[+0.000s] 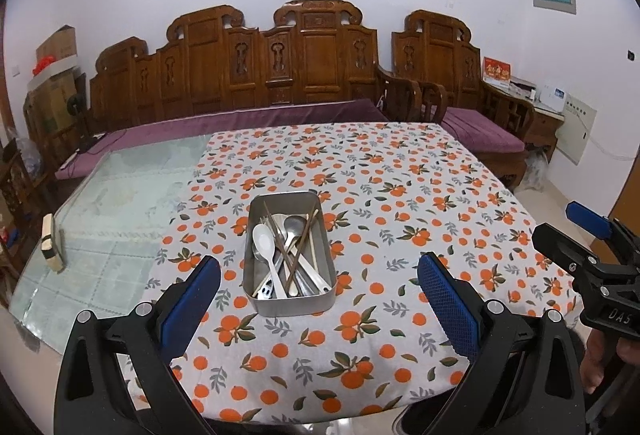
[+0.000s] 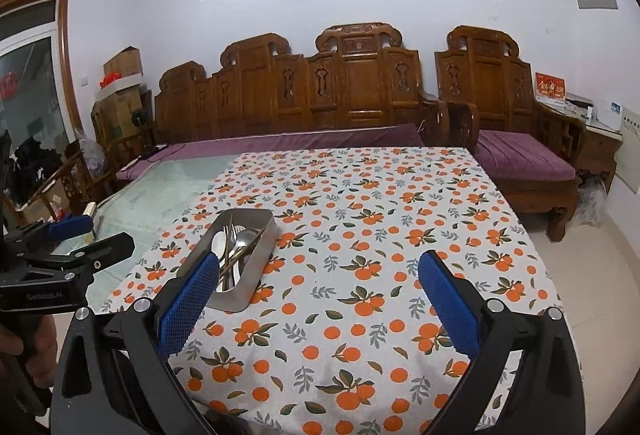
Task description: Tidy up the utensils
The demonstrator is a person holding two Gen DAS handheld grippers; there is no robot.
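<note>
A steel tray (image 1: 289,305) stands on the orange-print tablecloth (image 1: 400,195), holding a jumble of utensils: a white spoon (image 1: 265,241), metal spoons (image 1: 295,225) and brown chopsticks (image 1: 304,241). My left gripper (image 1: 319,279) hovers just in front of the tray, wide open, its blue pads either side of it. In the right wrist view the tray (image 2: 256,255) sits to the left, partly behind the left pad (image 2: 188,299) of my right gripper (image 2: 319,275), which is open over bare cloth. The right gripper (image 1: 592,251) also shows at the left view's right edge.
The cloth covers the right part of a glass-topped table (image 1: 120,203). A small wooden block (image 1: 52,243) stands at the table's left edge. A carved wooden sofa (image 1: 280,75) with purple cushions runs behind the table. Cardboard boxes (image 2: 124,87) stack at far left.
</note>
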